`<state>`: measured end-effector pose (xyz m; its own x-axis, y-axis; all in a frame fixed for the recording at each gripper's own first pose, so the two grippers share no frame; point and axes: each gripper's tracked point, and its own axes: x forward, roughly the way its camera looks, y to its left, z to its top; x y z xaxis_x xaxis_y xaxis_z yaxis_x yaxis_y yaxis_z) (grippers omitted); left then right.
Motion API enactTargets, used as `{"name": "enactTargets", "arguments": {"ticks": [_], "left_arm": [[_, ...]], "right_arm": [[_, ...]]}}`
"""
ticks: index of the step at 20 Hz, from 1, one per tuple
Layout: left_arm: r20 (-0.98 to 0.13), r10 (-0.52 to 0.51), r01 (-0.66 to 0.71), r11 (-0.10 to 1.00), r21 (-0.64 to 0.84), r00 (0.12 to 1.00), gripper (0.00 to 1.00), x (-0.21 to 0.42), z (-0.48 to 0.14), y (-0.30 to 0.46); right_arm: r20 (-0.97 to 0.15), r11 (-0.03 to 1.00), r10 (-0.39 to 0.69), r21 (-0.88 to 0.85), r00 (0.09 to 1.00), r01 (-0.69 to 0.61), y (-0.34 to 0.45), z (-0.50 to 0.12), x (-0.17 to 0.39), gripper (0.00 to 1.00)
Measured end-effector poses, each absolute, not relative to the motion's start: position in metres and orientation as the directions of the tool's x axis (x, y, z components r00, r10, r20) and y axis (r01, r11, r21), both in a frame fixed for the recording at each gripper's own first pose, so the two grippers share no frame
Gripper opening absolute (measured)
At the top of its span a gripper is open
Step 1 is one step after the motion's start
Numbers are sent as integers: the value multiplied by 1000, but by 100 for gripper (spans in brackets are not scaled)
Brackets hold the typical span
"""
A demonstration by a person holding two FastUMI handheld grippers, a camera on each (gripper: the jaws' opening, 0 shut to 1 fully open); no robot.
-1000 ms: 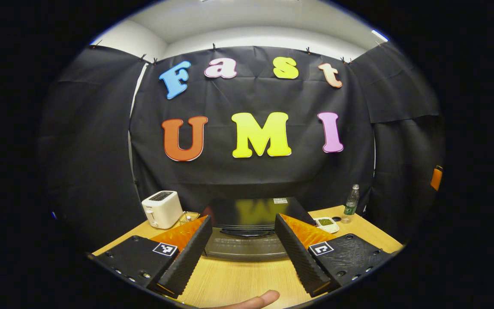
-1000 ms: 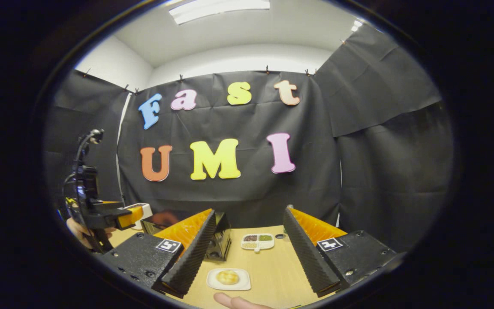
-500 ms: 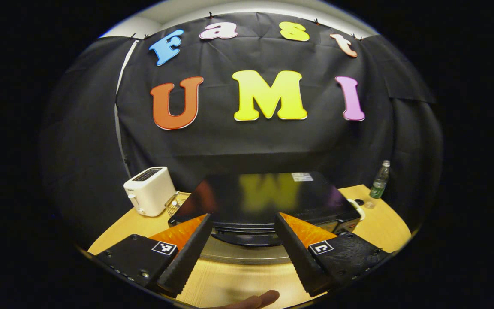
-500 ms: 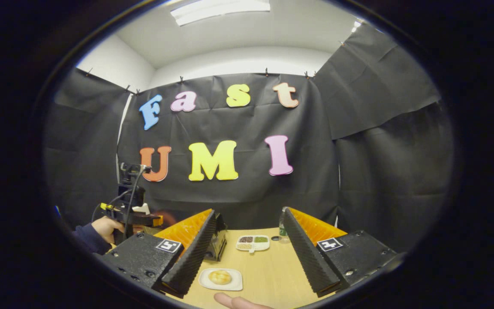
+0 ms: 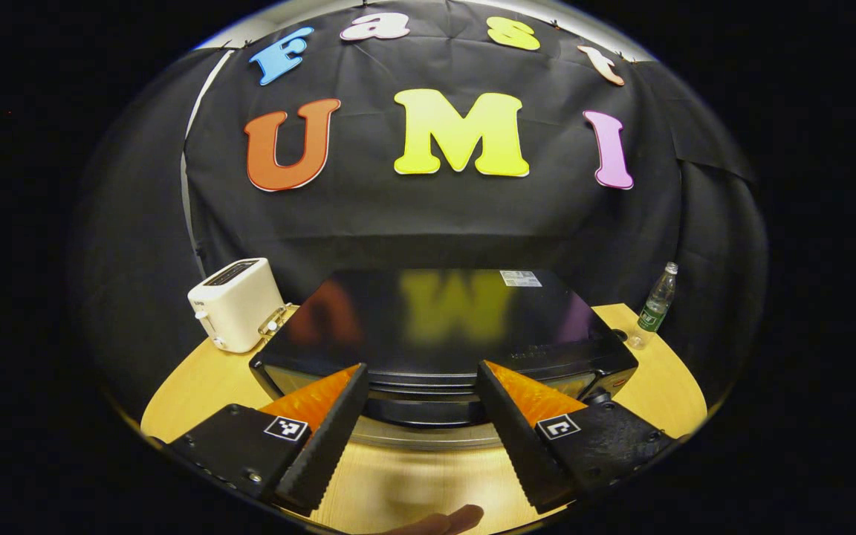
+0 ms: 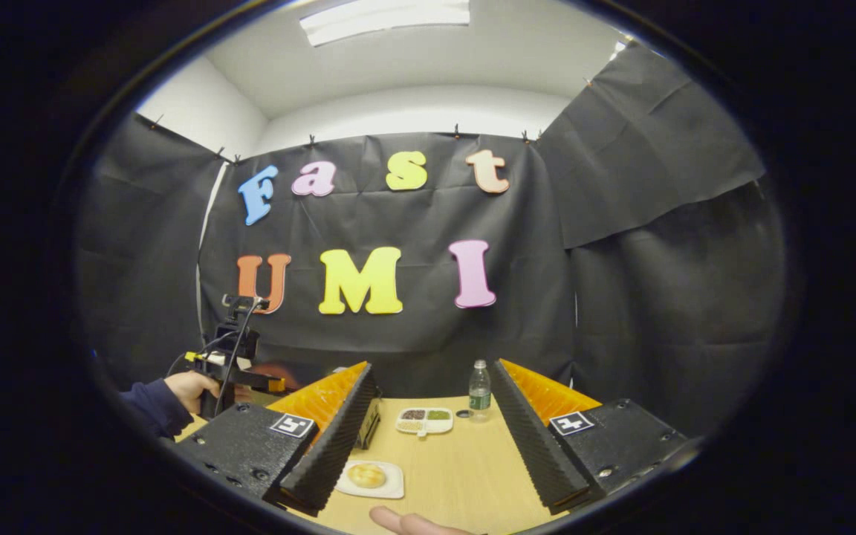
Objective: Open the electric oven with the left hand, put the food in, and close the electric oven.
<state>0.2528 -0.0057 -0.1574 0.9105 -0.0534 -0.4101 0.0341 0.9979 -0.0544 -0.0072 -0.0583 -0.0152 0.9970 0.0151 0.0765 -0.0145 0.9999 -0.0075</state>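
Note:
The black electric oven [image 5: 443, 319] stands shut on the wooden table [image 5: 198, 386], close in front of my left gripper [image 5: 420, 371]. That gripper is open, its fingers reaching to either side of the oven's front handle [image 5: 428, 407] without touching it. In the right gripper view a bread roll [image 6: 367, 474] lies on a small white plate [image 6: 392, 487], low between the fingers of my right gripper [image 6: 434, 368], which is open and holds nothing. Farther left there, a hand [image 6: 190, 386] holds the left gripper [image 6: 238, 375] up to the oven, whose corner [image 6: 368, 429] peeks past my finger.
A white toaster [image 5: 235, 305] stands left of the oven. A plastic bottle [image 5: 655, 305] stands at the back right. A divided dish of seeds [image 6: 424, 420] lies beside the bottle [image 6: 479, 388]. The black cloth wall closes the table's back and sides.
My left gripper has moved forward and tipped down toward the oven, which now looms larger. The right gripper view has swung right, bringing the bottle between its fingers.

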Motion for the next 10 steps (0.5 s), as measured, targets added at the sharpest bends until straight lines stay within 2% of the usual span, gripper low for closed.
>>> {"name": "enactTargets", "arguments": {"ticks": [1,2,10], "left_arm": [[-413,-54,35,998,-54,909,100,253,-155,-7],[-416,-53,36,998,-50,908,97,253,-156,-7],[-440,-43,21,998,-54,897,98,227,-160,-6]], "right_arm": [[78,1000,10,-6,997,-10,-59,-14,-8,96],[78,1000,11,-5,997,-11,-58,-14,-10,96],[61,1000,16,-6,998,-16,-55,-15,-22,97]]}}
